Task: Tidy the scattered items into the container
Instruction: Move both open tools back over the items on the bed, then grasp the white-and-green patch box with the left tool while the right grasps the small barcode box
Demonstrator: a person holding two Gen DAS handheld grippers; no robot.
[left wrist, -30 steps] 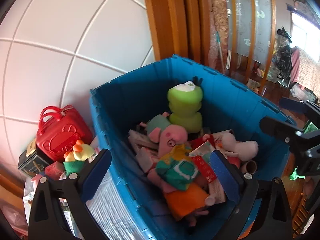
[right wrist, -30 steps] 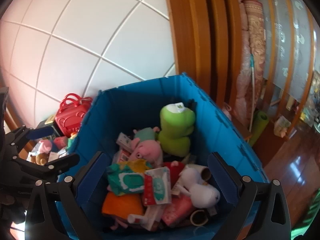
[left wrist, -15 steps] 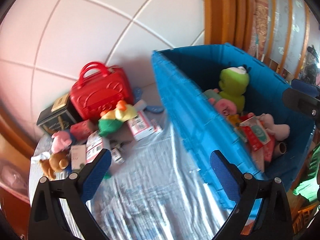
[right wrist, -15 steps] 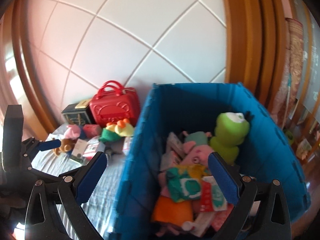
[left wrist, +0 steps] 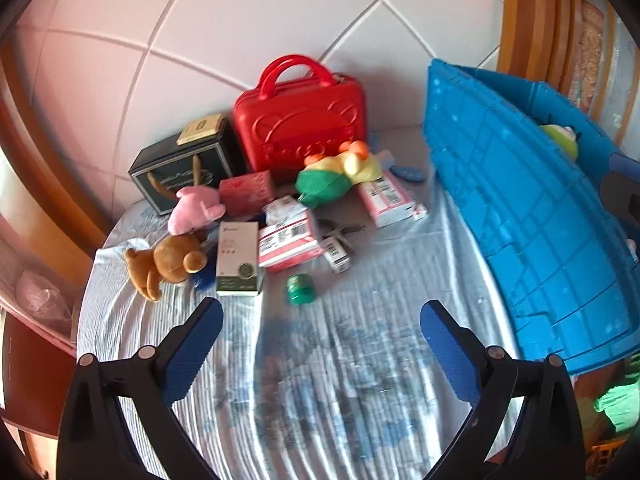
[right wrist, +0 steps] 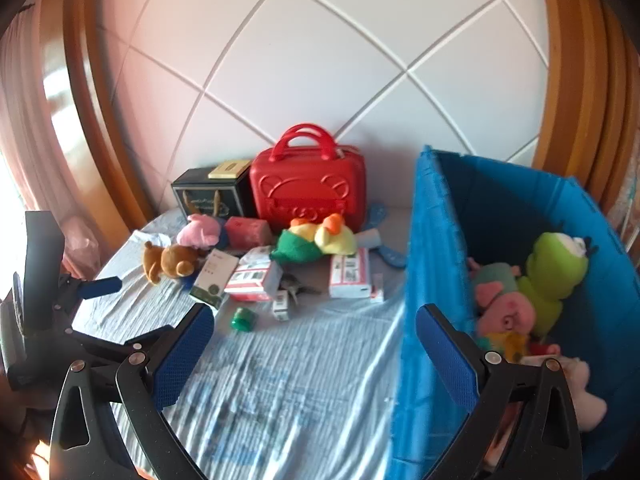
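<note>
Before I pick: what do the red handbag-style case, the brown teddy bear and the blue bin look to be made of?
Red case: seemingly hard moulded plastic, glossy, with an embossed face and rigid loop handles. Brown teddy bear: soft plush fabric, matte and fuzzy, lying limp. Blue bin: rigid plastic, likely injection-moulded, with a ribbed grid on its outer wall.

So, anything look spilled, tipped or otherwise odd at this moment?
Nothing damaged or spilled. A loose clutter remains outside the blue bin: the bear and green-yellow plush lie on their sides, and boxes are strewn askew. Both grippers are open and empty.
</note>
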